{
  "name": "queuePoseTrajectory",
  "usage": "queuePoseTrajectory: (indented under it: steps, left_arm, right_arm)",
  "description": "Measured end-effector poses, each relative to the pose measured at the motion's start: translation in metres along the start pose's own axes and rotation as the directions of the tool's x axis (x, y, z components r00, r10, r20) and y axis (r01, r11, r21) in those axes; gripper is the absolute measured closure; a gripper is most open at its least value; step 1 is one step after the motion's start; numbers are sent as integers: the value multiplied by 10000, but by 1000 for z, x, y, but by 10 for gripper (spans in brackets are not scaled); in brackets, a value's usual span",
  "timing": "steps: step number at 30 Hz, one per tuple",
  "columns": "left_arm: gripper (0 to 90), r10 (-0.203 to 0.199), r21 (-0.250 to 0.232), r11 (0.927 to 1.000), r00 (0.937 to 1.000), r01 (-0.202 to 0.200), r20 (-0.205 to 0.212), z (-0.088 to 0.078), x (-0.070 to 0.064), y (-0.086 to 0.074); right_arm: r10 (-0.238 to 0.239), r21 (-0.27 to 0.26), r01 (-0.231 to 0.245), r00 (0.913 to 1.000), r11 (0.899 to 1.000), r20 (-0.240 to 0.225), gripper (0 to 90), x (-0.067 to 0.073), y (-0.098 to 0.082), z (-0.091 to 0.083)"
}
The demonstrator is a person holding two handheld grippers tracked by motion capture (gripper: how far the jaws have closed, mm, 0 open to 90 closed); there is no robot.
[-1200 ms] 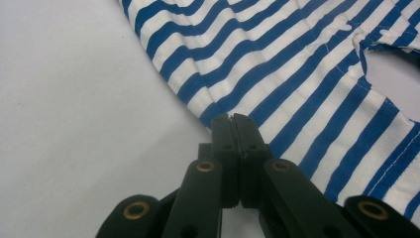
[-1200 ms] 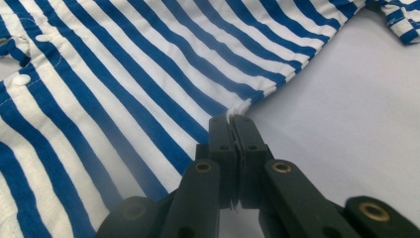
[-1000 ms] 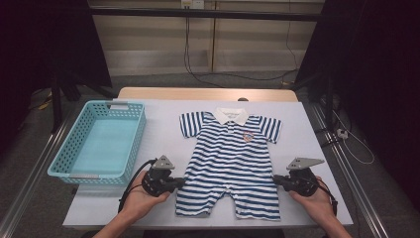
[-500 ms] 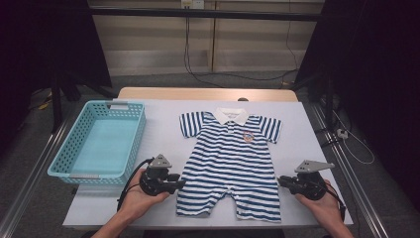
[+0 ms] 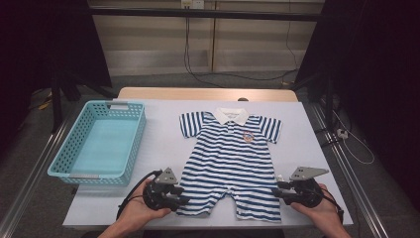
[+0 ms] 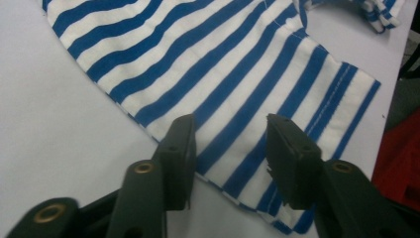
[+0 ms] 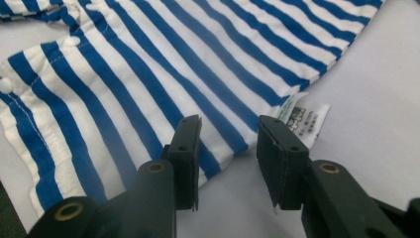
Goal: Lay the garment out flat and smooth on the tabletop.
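white table [image 5: 163, 144] with wood edge at far side; grey floor [image 5: 29, 163] around it; black curtains [image 5: 376, 74] left and right; pale panel wall [image 5: 247, 44] behind, cables [image 5: 190, 39] hanging down; metal rails [image 5: 354, 178] along both table sides

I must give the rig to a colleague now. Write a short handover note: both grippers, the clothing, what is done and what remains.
Left gripper: jaws have just been opening, over the striped romper's left leg hem, not gripping.
Right gripper: jaws also just opening, at the right leg edge near the care label.
Romper lies flat on the table; the blue basket holds nothing.
Done: laid out. Left, probably: fold it and put it in the basket.
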State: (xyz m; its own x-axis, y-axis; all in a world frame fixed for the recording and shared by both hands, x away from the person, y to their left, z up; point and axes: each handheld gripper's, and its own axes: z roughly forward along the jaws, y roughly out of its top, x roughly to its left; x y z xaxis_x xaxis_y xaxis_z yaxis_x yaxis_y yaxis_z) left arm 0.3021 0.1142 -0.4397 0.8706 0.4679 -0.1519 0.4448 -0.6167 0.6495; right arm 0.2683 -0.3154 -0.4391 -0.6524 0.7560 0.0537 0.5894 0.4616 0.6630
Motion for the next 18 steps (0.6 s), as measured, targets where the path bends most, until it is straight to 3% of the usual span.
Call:
queuePoseTrajectory:
  steps: [5, 7, 9, 12, 14, 16, 17, 18]
  left_arm:
    - [477, 486, 116, 9988, 9988, -486, 6, -2, -3, -3]
    - [469, 460, 107, 9989, 9989, -459, -107, 0, -5, -4]
    - [479, 431, 27, 9991, 9987, -430, -265, 0, -6, -5]
    - [597, 688, 164, 9976, 9953, -679, -681, -1, -6, -5]
    - [716, 431, 68, 9991, 9958, -427, -802, -2, -4, -5]
    - [847, 180, 82, 9998, 9974, -175, -693, -3, -2, -5]
    - [876, 36, 94, 10000, 9990, -31, -445, -2, -2, -5]
    - [884, 278, 128, 9996, 9972, -270, -696, -2, -2, -4]
  right_arm:
    - [-176, 365, 173, 9998, 9992, 62, 626, 2, -1, 3]
    - [-231, 409, 227, 9997, 9989, 87, 726, 3, 0, 4]
    - [-3, 502, 15, 9997, 9987, -243, 849, 3, 1, 3]
    - [31, 549, -16, 9996, 9985, -263, 900, 1, 1, 2]
    - [46, 560, -33, 9997, 9984, -228, 900, 0, 0, 1]
    - [95, 558, -85, 9998, 9984, -184, 900, -2, -1, -1]
    - [78, 518, -69, 9998, 9986, -182, 900, -3, -1, -1]
    - [166, 556, -157, 9997, 9983, -168, 900, -3, -2, -2]
